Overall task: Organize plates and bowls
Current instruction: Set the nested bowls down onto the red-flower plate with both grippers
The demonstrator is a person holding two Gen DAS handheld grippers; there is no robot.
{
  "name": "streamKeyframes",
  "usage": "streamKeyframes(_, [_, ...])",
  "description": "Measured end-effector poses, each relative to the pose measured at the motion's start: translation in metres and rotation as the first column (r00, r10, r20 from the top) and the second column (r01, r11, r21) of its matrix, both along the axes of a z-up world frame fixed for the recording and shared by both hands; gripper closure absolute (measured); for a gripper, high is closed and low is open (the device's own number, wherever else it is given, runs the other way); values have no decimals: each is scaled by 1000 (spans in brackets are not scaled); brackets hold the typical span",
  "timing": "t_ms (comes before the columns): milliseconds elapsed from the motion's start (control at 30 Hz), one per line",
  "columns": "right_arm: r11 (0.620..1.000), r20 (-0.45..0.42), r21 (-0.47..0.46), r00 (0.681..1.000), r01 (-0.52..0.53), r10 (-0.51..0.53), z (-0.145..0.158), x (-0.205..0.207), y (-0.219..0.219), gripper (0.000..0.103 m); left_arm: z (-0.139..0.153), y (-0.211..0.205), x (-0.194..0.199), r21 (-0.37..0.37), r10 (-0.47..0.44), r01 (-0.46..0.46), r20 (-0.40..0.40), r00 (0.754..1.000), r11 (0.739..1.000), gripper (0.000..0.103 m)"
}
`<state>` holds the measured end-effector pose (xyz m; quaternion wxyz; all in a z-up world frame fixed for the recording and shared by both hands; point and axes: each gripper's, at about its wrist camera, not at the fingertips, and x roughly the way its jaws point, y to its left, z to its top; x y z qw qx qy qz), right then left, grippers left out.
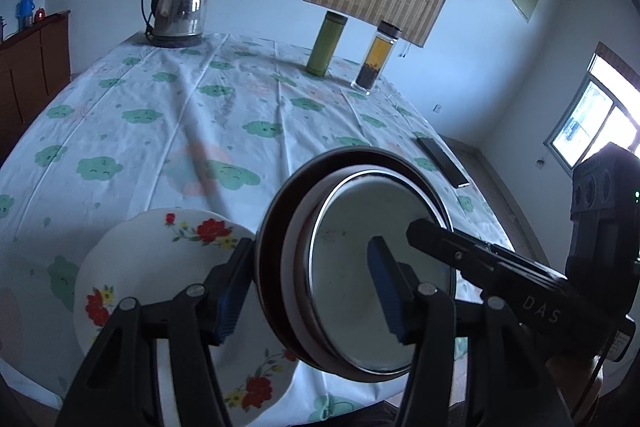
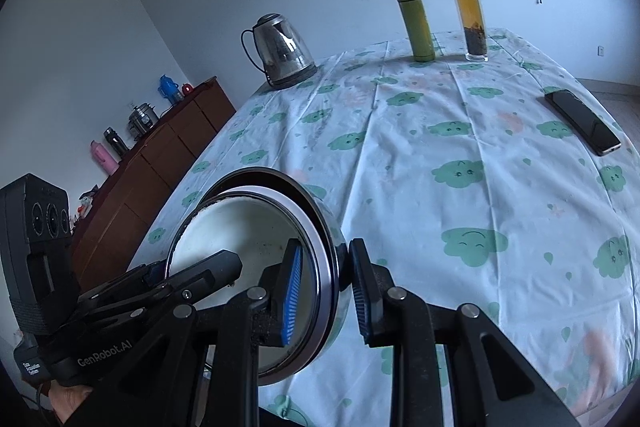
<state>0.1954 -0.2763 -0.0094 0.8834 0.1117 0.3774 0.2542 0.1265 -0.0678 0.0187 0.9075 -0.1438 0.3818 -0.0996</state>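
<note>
Basically both grippers, left gripper (image 1: 310, 291) and right gripper (image 2: 326, 293), are clamping the nested bowls (image 1: 352, 259) at opposite rims at lower centre, half-open and nearly closed, so keeping them level is helping.

A stack of nested bowls (image 1: 360, 267) is tilted almost on edge, its mouth turned sideways. The outer bowl (image 1: 276, 259) is dark with a shiny metal rim; a white band (image 1: 290, 267) of another bowl shows inside it, and the innermost bowl (image 1: 348, 259) has a white interior, a thin metal rim and small dark specks. In the right wrist view the same stack (image 2: 240, 227) shows a polished metal outer wall. Just left of the stack, a white scalloped plate (image 1: 160, 267) with red and yellow flowers lies flat on the counter (image 1: 160, 107), partly hidden.
</note>
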Motion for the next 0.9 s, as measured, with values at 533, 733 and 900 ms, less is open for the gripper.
streamKeyframes(533, [993,-5,-15,993,-116,116,-2,-5,56,77,-6,49,-24,13,103,-103,-17,995,995,47])
streamKeyframes(733, [989,-9,-24,989,-147,147,-3,-8,72,77,-11,61,-30,20,130,-130,-36,991,991,47])
streamKeyframes(900, [985,-13,-32,986,-168,168,-6,-8,83,77,-15,70,-35,15,149,-149,-48,988,989,47])
